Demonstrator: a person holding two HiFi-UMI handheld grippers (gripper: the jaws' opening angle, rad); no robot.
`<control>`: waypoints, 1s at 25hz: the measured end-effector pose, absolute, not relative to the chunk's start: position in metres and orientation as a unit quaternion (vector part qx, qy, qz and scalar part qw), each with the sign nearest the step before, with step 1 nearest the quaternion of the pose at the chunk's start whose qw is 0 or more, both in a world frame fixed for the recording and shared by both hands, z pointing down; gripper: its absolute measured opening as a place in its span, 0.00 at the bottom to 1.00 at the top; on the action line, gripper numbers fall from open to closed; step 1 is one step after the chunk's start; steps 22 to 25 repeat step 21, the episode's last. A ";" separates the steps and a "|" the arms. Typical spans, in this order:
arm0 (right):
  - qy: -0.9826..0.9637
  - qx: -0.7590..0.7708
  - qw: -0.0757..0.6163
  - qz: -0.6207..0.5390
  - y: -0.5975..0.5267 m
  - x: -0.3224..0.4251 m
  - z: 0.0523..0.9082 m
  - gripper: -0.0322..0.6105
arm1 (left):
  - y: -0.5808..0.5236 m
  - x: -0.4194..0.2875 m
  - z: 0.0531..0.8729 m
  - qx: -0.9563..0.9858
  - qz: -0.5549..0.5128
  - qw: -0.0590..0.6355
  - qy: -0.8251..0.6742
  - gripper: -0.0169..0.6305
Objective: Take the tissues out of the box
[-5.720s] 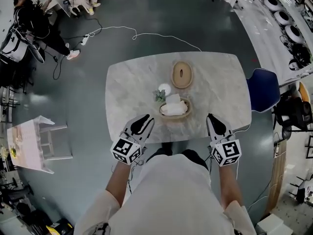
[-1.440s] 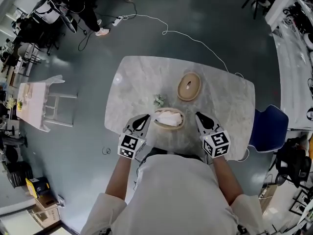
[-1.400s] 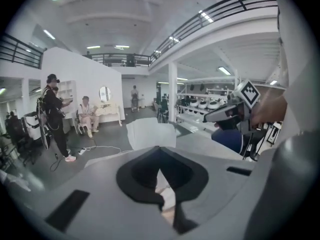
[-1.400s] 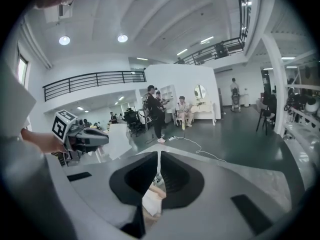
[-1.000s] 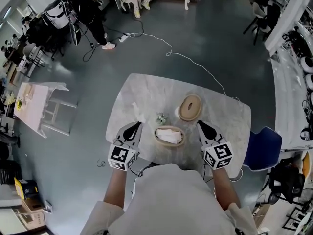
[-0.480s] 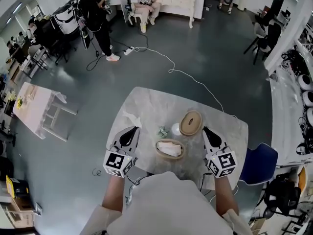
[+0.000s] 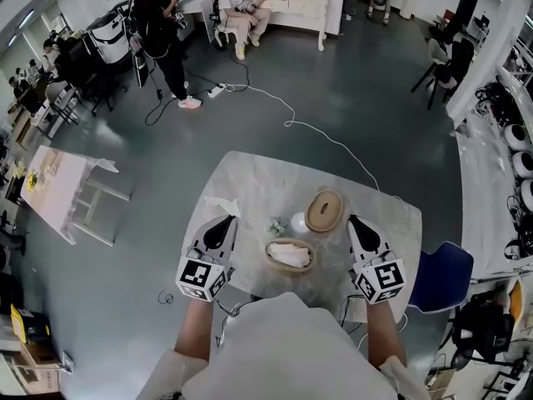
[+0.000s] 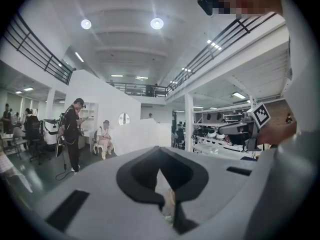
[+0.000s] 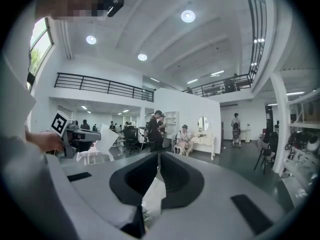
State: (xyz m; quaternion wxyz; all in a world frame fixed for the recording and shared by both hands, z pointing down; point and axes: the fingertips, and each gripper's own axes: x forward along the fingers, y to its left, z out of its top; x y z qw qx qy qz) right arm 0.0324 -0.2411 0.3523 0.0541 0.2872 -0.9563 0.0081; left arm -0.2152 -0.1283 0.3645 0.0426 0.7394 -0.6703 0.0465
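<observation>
White tissues (image 7: 289,253) still fill the box (image 7: 311,261) on the table (image 7: 258,182), but one tissue (image 7: 221,207) now lies out near our left claw (image 7: 223,223), which is closed tight and empty like our right claw (image 7: 356,223), so we have more to pull.

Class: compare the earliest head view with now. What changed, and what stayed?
A tissue now lies on the table, left of the box, where none lay. The box, lid, and shut left claw and right claw flanking it look unchanged.
</observation>
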 end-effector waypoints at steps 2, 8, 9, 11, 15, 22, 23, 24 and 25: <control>-0.956 0.289 0.054 0.011 -0.240 0.034 0.354 0.11 | -0.127 -0.215 0.366 0.740 0.046 0.044 -0.669 0.04; -0.956 0.289 0.053 0.012 -0.238 0.033 0.352 0.11 | -0.128 -0.214 0.365 0.743 0.046 0.046 -0.666 0.04; -0.956 0.289 0.053 0.011 -0.236 0.032 0.352 0.11 | -0.127 -0.214 0.365 0.744 0.046 0.047 -0.665 0.04; -0.956 0.288 0.052 0.011 -0.234 0.032 0.352 0.11 | -0.125 -0.214 0.365 0.744 0.047 0.047 -0.665 0.04; -0.956 0.287 0.054 0.012 -0.233 0.030 0.354 0.11 | -0.125 -0.213 0.367 0.746 0.046 0.048 -0.663 0.04; -0.956 0.288 0.056 0.013 -0.230 0.027 0.358 0.11 | -0.124 -0.217 0.372 0.746 0.047 0.053 -0.662 0.04; -0.956 0.288 0.056 0.013 -0.230 0.027 0.358 0.11 | -0.124 -0.217 0.372 0.746 0.047 0.053 -0.662 0.04; -0.956 0.288 0.056 0.013 -0.230 0.027 0.358 0.11 | -0.124 -0.217 0.372 0.746 0.047 0.053 -0.662 0.04; -0.956 0.288 0.056 0.013 -0.230 0.027 0.358 0.11 | -0.124 -0.217 0.372 0.746 0.047 0.053 -0.662 0.04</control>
